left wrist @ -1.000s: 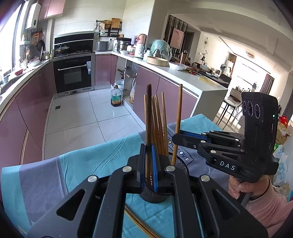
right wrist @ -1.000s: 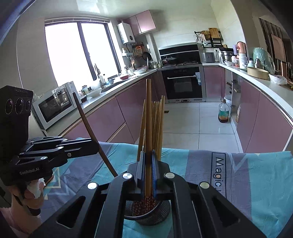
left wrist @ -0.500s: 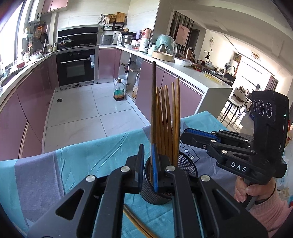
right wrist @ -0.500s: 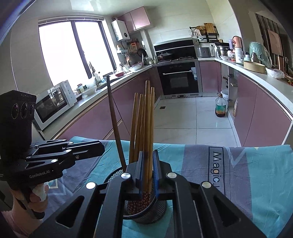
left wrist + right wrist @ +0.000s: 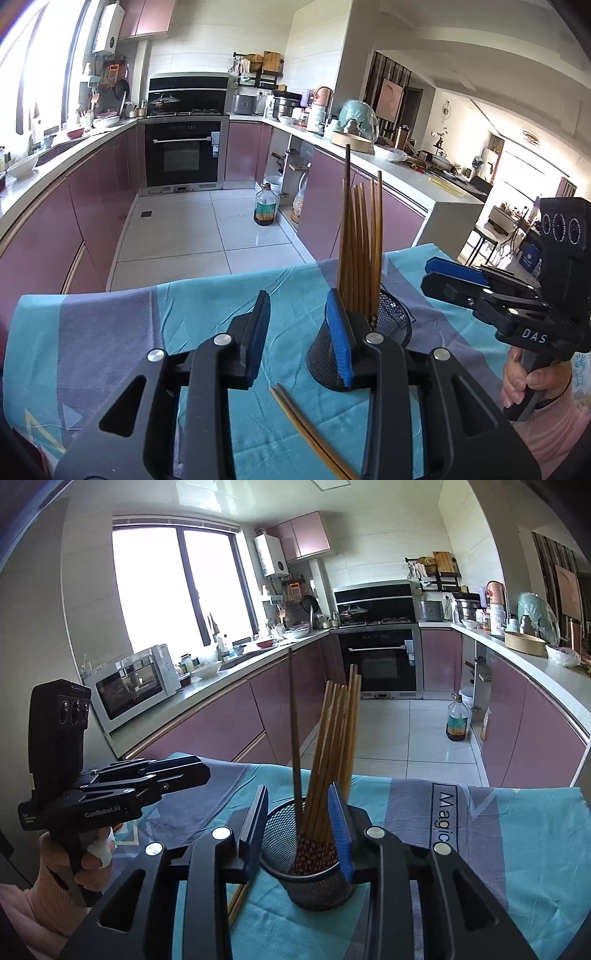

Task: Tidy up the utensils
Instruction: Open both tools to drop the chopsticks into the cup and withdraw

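A black mesh cup stands on the teal cloth with several wooden chopsticks and one dark chopstick upright in it. My right gripper has its jaws opening; the cup and sticks show between its fingers, and the pads touch nothing. My left gripper is also opening over bare cloth, with the cup just behind its right finger. A loose pair of chopsticks lies on the cloth under it. Each view shows the other gripper: the right gripper, the left gripper.
The teal and grey tablecloth ends at the table's far edge, with tiled kitchen floor beyond. An oil bottle stands on the floor by purple cabinets. A microwave sits on the left counter. A hand holds the left gripper's handle.
Both grippers were shut on a chopstick held upright over the cup. Both have let go and drawn back; the dark and the light chopstick now stand in the cup with the others.
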A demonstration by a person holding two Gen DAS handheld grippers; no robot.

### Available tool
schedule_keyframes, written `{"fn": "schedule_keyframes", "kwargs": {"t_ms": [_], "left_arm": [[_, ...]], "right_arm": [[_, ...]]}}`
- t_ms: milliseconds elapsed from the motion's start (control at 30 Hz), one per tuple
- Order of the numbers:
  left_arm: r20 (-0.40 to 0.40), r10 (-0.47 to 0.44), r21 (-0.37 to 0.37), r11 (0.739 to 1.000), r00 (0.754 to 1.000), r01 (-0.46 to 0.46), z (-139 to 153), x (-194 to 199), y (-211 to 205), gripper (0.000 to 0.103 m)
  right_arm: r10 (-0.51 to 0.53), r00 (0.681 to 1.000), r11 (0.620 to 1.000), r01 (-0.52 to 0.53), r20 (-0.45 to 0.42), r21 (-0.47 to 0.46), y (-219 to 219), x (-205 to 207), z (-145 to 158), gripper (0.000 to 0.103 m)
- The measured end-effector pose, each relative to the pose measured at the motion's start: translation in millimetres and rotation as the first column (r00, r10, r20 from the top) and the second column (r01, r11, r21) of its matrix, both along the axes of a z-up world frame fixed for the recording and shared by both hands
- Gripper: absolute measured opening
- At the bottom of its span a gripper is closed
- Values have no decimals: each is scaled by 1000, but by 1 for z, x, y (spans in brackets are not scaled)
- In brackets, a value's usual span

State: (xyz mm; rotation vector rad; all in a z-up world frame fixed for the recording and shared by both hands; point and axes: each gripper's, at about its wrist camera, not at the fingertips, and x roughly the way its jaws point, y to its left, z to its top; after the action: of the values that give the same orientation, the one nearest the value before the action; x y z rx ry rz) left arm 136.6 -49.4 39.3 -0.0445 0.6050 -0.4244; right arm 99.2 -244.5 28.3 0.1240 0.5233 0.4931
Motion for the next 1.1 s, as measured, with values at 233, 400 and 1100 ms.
{"fn": "schedule_keyframes", "kwargs": {"t_ms": [233,400,1100], "left_arm": [[-18,84,37,996,996,-83,-25,-27,22,38],[-22,123,53,991,992,-122,-38,-44,29,43],[-154,107,84,992,982,-95,-88,-57,21,47]], "right_arm": [[93,995,995,-94,-27,-22,20,-22,-14,36],[127,989,991,-130,-81,-25,35,-28,-36,37],[166,949,980,-188,-269,-58,70,-33,-93,39]]}}
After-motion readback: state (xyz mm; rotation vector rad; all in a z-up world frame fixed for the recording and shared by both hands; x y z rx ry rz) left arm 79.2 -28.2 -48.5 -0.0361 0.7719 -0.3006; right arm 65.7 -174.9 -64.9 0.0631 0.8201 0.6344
